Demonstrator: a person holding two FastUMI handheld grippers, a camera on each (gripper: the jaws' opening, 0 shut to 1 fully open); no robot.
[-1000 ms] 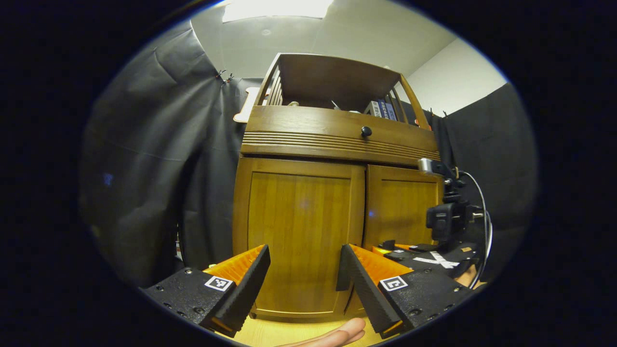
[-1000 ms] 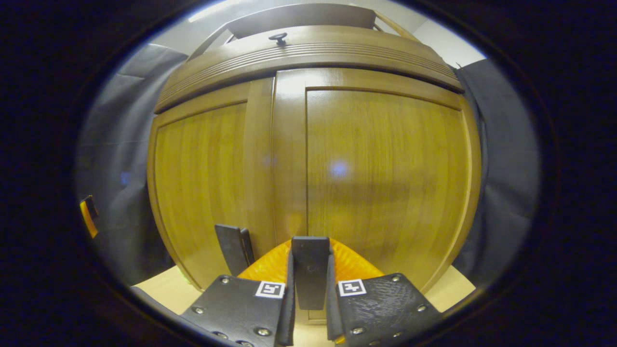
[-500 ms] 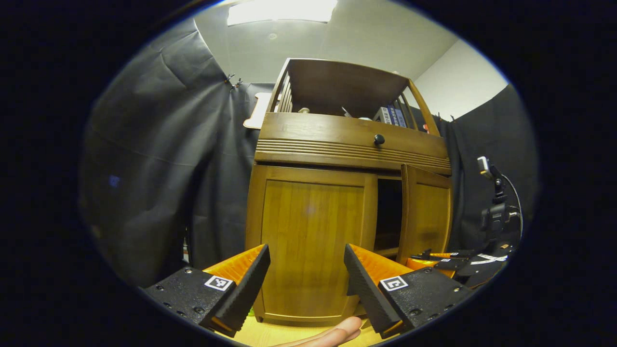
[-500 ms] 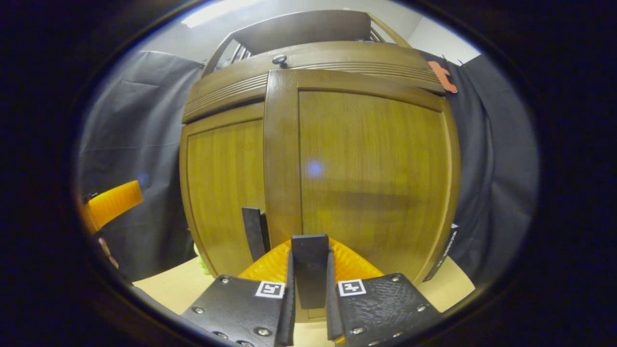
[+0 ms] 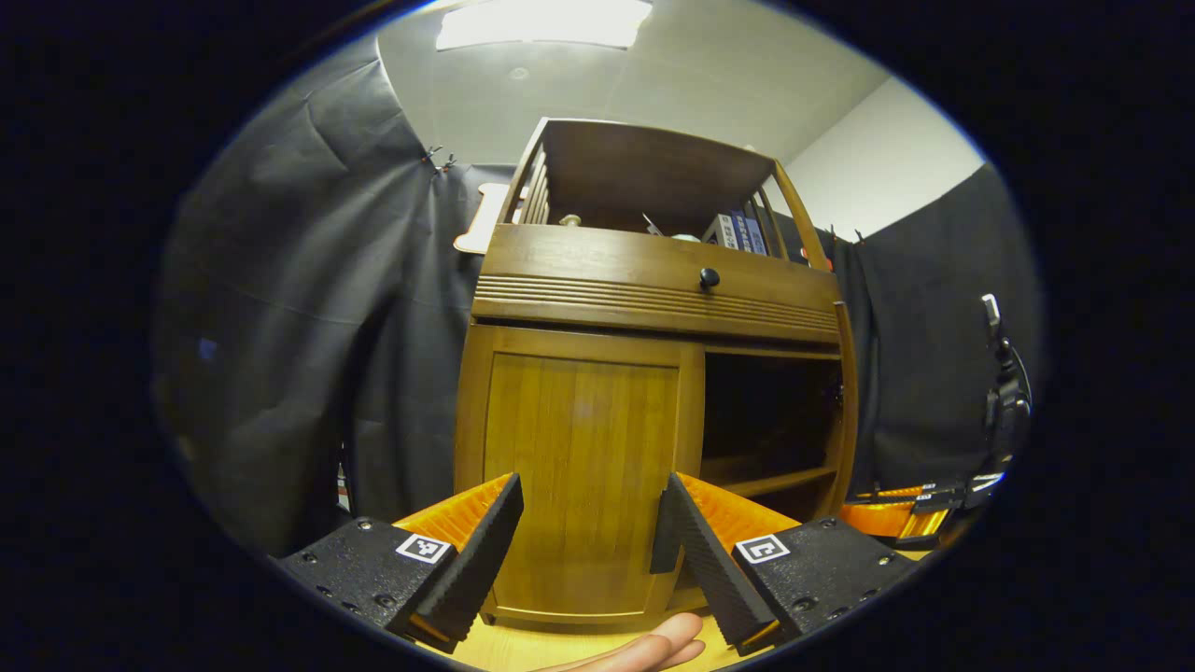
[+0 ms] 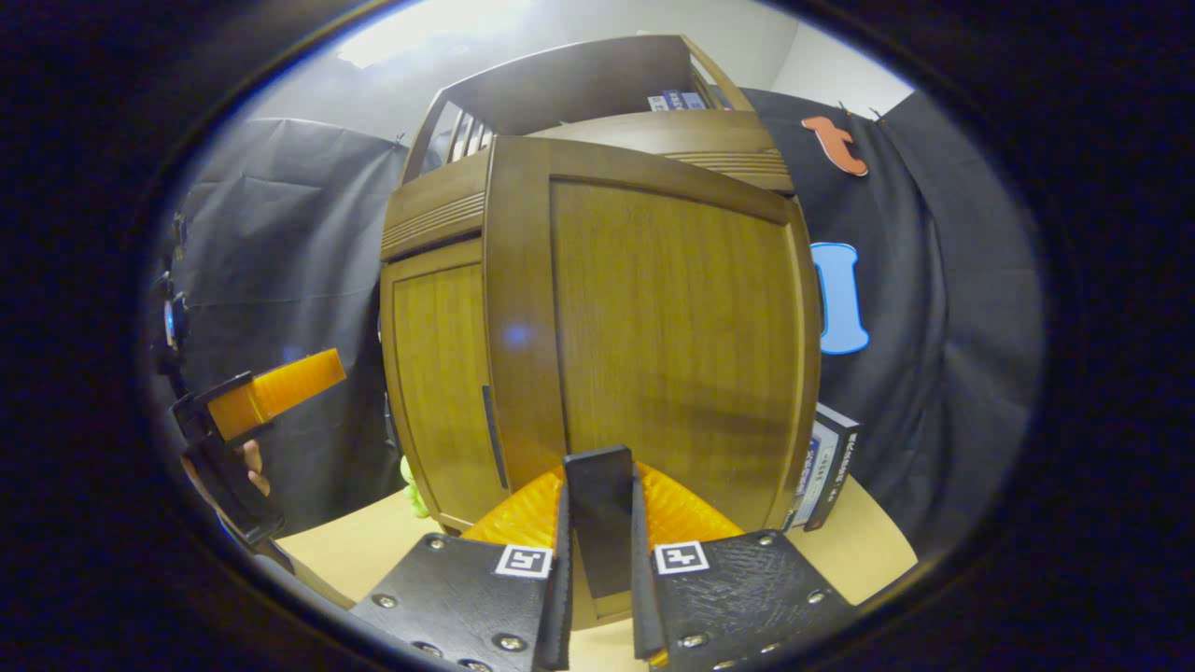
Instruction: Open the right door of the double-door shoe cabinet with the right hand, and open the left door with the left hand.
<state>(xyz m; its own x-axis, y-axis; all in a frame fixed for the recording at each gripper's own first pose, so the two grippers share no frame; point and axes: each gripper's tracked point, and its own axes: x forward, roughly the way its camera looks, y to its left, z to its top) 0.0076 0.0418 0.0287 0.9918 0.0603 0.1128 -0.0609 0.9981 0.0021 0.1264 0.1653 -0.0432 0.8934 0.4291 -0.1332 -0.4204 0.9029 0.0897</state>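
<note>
- Right gripper [image 6: 597, 523] is clamped on the dark handle [image 6: 598, 532] of the right door [image 6: 653, 327]: both fingers press its sides, with the handle standing upright between them.
- Straight ahead of that gripper, the right door's panel stands close — swung out from the shoe cabinet [image 5: 653, 280], its top edge lying in front of the grooved drawer band.
- To the left of the right gripper's fingers, the left door [image 6: 439, 373] sits flat in its frame, shut, its thin handle [image 6: 493, 434] just beside the open door's edge.
- Far off to the left in the right gripper view, the other gripper shows with a hand [image 6: 250, 465] behind it.
- Left gripper [image 5: 586, 537] is spread wide, fingers well apart, holding nothing — it hangs near the left door [image 5: 579, 448] without touching it.
- Between its fingers the left door's lower panel shows; above it sits the drawer with a small dark knob [image 5: 709, 277].
- Up and to the right of the left gripper, the right compartment [image 5: 770, 420] stands open and dark, with a shelf [image 5: 775, 481] across it.
- Farther right of the left gripper, low down, the right gripper [image 5: 896, 518] shows in part.
- Below the left gripper, a fingertip [image 5: 653, 649] lies over the pale wooden floor [image 5: 523, 649].
- On top of the cabinet, an open shelf holds books [image 5: 738, 231] and small items I cannot tell apart.
</note>
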